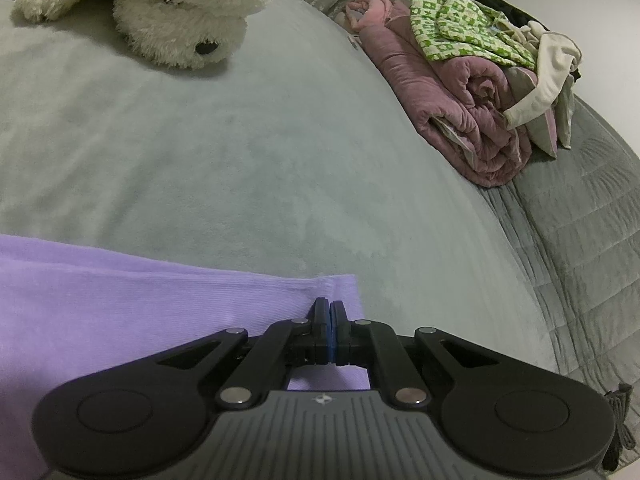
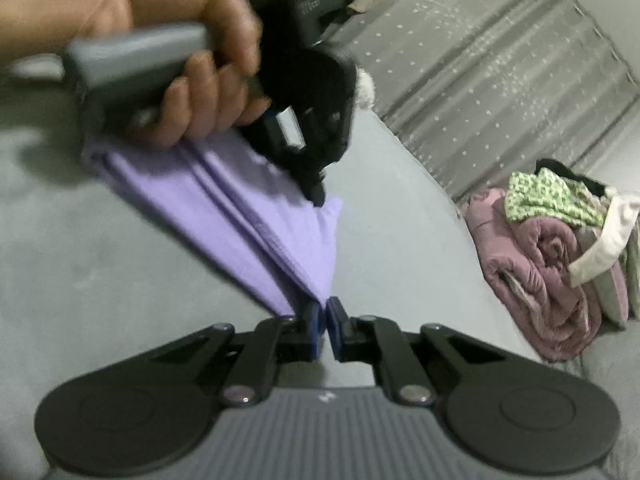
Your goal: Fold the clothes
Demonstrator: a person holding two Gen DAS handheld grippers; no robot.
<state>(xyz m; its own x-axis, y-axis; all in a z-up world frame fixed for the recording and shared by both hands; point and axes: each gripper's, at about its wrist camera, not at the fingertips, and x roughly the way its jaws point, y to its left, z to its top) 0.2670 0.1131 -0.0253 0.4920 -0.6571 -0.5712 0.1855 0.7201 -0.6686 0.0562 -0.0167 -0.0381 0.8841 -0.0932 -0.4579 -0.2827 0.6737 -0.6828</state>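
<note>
Seen from the left wrist camera: left gripper [image 1: 330, 303] at lower centre of the frame, jaws pressed together, pinching the hem corner of the lilac garment [image 1: 120, 304], spread flat over the lower left of the frame on the grey-green blanket [image 1: 248, 152]. Fluffy white plush dog [image 1: 176, 16] lying at the upper left, nose toward the camera. At the upper right, a heap of clothes: rolled mauve quilted piece [image 1: 472, 112] with a green-and-white patterned garment [image 1: 468, 28] on top and a cream piece draped beside it. Seen from the right wrist camera, somewhat blurred: right gripper [image 2: 324, 310] at lower centre, jaws nearly together with a narrow slit showing between the blue pads, tips at the near folded corner of the lilac garment [image 2: 272, 232]; cannot tell whether cloth is actually pinched. Garment stretched diagonally from there toward the upper left, lying in long folds. Person's hand [image 2: 200, 80] at the upper left, wrapped round the grey handle of the left gripper [image 2: 318, 196], its black tip down on the cloth's far corner. Heap of clothes at the right edge, well apart from the lilac garment.
</note>
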